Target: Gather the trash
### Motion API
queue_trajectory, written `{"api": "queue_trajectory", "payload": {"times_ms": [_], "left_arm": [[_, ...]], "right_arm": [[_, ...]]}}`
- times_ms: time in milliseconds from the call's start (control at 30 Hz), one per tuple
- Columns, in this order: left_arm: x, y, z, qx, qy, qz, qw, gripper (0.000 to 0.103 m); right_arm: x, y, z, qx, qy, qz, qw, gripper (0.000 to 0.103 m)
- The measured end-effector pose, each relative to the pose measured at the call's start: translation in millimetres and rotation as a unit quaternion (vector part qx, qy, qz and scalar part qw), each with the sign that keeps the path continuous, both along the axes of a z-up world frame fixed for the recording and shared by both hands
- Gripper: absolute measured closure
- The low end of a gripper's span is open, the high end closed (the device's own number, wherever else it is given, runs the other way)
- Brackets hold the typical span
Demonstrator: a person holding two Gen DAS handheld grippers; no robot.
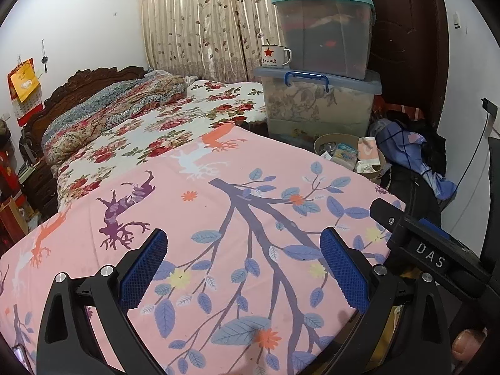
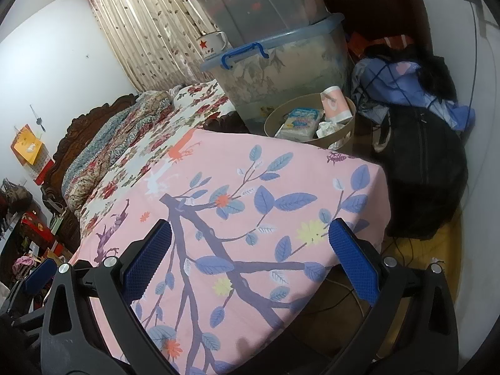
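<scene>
A round tan trash bin (image 1: 350,156) stands past the far edge of the pink leaf-print cloth (image 1: 218,234). It holds several pieces of trash: a pink paper cup (image 2: 334,101), a blue and white packet (image 2: 300,122) and crumpled white paper (image 2: 326,129). The bin also shows in the right wrist view (image 2: 312,125). My left gripper (image 1: 243,268) is open and empty above the cloth. My right gripper (image 2: 250,259) is open and empty above the cloth's right part. The right gripper's body also shows in the left wrist view (image 1: 431,250). No loose trash shows on the cloth.
Stacked clear storage boxes (image 1: 322,62) stand behind the bin, with a red-star enamel mug (image 1: 275,56) on one. A bed with floral quilts (image 1: 140,118) lies at the left. Dark bags and blue clothing (image 2: 418,118) are piled at the right by the wall.
</scene>
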State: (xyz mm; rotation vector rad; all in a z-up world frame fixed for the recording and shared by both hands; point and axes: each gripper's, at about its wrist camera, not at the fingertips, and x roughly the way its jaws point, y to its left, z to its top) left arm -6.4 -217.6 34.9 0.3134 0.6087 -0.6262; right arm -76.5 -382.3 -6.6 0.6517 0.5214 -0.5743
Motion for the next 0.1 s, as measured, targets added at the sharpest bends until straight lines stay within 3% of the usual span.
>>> {"api": "queue_trajectory", "payload": {"times_ms": [100], "left_arm": [[1.1, -0.4, -0.4, -0.001, 0.005, 0.000, 1.0000, 0.009]], "right_arm": [[0.4, 0.0, -1.9, 0.001, 0.002, 0.001, 1.000, 0.004]]}}
